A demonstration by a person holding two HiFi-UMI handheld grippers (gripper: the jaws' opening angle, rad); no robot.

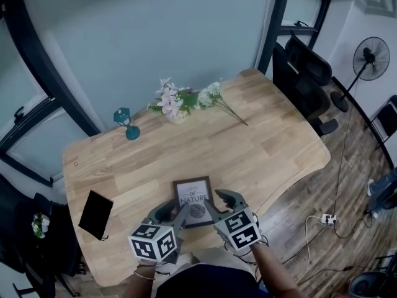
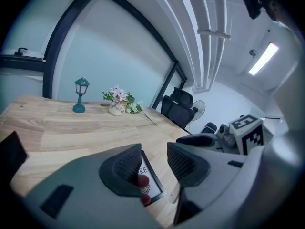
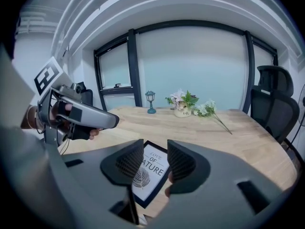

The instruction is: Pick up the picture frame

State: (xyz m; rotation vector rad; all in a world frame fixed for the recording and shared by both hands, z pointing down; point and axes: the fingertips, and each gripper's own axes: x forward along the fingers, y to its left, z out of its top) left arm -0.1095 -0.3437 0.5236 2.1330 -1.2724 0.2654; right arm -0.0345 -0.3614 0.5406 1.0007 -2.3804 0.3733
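- Your left gripper [image 1: 175, 213] and right gripper [image 1: 218, 202] both have their jaws apart with nothing between them. They hang close together, so they could knock each other as you go in.
- The picture frame [image 1: 194, 202] lies flat on the table [image 1: 260, 148] near your edge, just ahead of both sets of jaws and not yet touched.
- A flat frame gives little to bite on. The jaws will likely skid off the thin border, or squeeze the glass and slip.
- A push toward you could probably slide it off the near edge.
- The black slab [image 1: 96, 214] to your left is well apart.
- The lantern [image 1: 126, 123] and flowers [image 1: 180, 101] at the far side are out of reach, so no risk there.
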